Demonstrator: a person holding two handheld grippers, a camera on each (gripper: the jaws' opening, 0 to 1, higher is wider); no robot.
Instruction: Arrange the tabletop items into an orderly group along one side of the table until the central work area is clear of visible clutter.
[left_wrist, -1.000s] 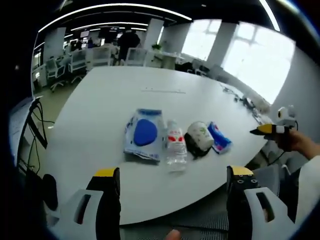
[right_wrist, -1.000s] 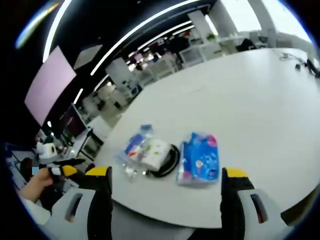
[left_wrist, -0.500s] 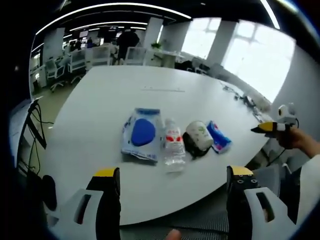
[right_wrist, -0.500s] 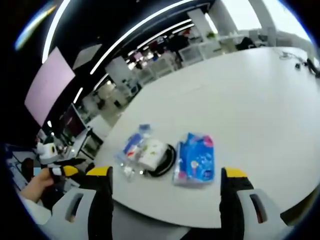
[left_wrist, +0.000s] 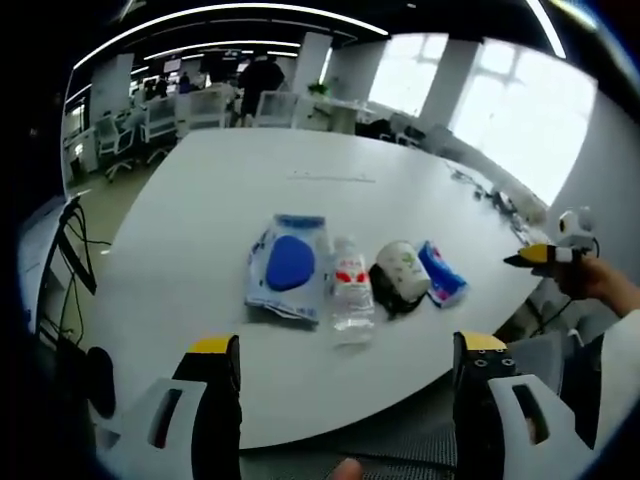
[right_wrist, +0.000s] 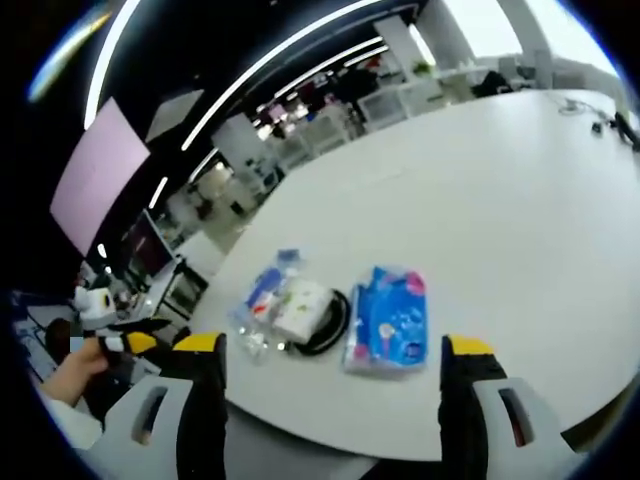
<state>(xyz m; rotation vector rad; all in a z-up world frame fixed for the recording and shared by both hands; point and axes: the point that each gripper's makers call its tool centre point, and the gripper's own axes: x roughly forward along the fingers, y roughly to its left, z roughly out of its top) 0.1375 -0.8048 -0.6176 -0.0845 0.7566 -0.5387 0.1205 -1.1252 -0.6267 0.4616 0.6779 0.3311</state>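
Several items lie in a row near the white table's (left_wrist: 250, 180) front edge. In the left gripper view they are a blue-and-white wipes pack (left_wrist: 290, 268), a clear water bottle (left_wrist: 350, 292) on its side, a white cup (left_wrist: 403, 272) on a black cable coil, and a small blue tissue pack (left_wrist: 442, 278). My left gripper (left_wrist: 347, 400) is open, short of the table edge. A hand holds my right gripper (left_wrist: 545, 257) off the table's right end. In the right gripper view the tissue pack (right_wrist: 388, 320) is nearest, then the cup (right_wrist: 303, 305), bottle (right_wrist: 250, 330) and wipes pack (right_wrist: 272, 280). My right gripper (right_wrist: 328, 400) is open and holds nothing.
The table's (right_wrist: 500, 200) wide far surface carries small cables and objects at its right end (left_wrist: 495, 200). Office chairs (left_wrist: 190, 112) and desks stand behind. A black cable (left_wrist: 70, 260) hangs at the left, beyond the table edge. The left gripper (right_wrist: 125, 342) shows beyond the table's left edge.
Both views have shifted slightly with the hands. The items on the table lie where they were and both grippers stay open.
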